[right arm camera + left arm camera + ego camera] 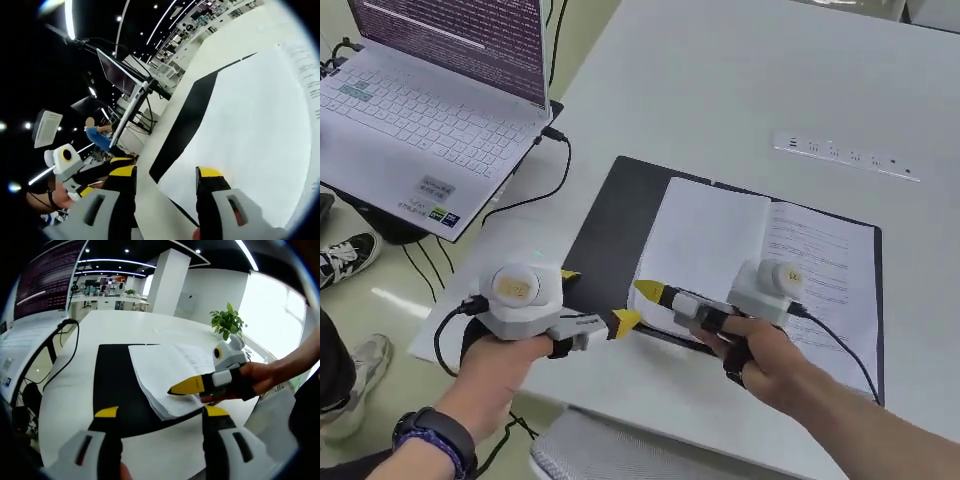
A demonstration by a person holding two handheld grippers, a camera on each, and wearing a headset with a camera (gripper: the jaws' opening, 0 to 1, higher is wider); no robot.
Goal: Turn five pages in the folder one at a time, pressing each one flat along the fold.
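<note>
While the left tool (598, 297) waits wide open and empty at the near edge, the right tool (166, 172), jaws also apart and empty, straddles a near corner of the white page (705, 240), likely to lift it; beyond, the black folder (610, 215) lies open on the table (720, 80).

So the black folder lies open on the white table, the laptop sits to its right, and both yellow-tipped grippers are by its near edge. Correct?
Not quite. The head view shows the laptop to the left of the folder, not the right. The rest stands: the folder lies open on the table, with the left gripper and right gripper by its near edge.
</note>
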